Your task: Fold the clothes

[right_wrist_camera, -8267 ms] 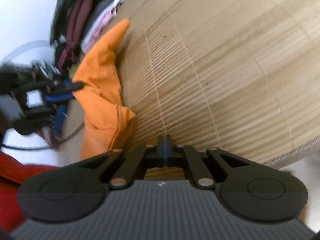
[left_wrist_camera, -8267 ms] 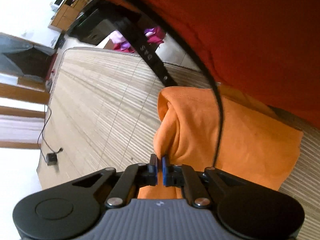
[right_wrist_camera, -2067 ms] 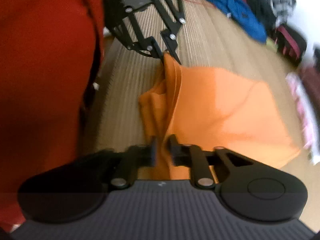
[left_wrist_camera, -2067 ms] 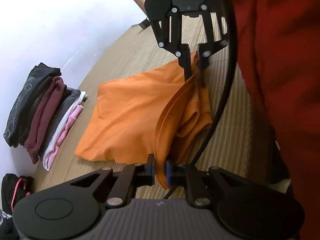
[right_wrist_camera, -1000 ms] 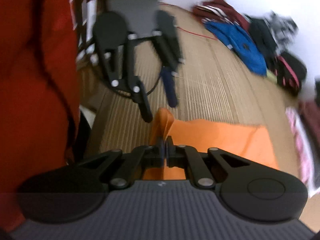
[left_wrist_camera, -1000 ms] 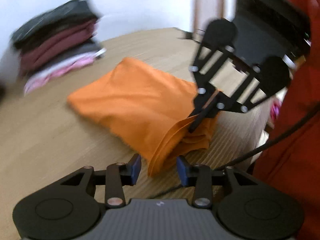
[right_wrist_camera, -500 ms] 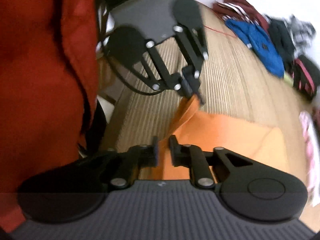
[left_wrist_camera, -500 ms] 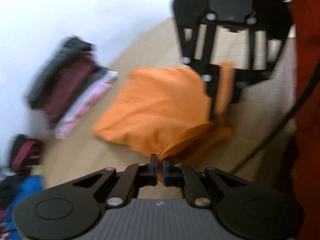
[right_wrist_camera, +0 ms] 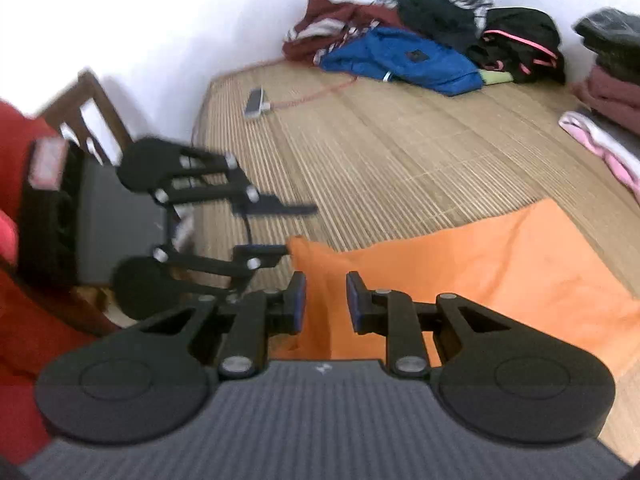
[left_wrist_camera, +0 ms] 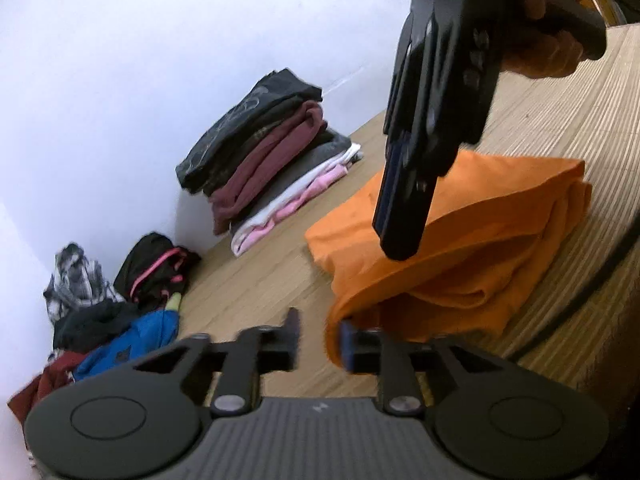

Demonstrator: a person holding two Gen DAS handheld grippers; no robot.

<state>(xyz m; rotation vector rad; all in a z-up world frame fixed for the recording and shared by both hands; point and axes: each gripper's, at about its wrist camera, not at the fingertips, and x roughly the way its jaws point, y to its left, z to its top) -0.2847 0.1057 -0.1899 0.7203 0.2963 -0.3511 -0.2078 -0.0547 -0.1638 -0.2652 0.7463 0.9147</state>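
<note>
Shirt (left_wrist_camera: pixel 460 248) is lying folded, both grippers (left_wrist_camera: pixel 318 338) (right_wrist_camera: pixel 325 300) gaping apart beside it; loose layers risk slumping open.

A woven straw mat (right_wrist_camera: pixel 400 152) covered the floor. On it lay the folded orange garment (left_wrist_camera: pixel 472 240), with a neat stack of folded clothes (left_wrist_camera: pixel 272 152) at its ten o'clock by the wall, a loose heap of clothes (right_wrist_camera: pixel 420 40) in the corner, and a small white device (right_wrist_camera: pixel 256 104) on a red cord.

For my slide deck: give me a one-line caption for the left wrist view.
Open left gripper beside the folded orange garment on the mat, right gripper above it, stacked folded clothes by the wall.
</note>
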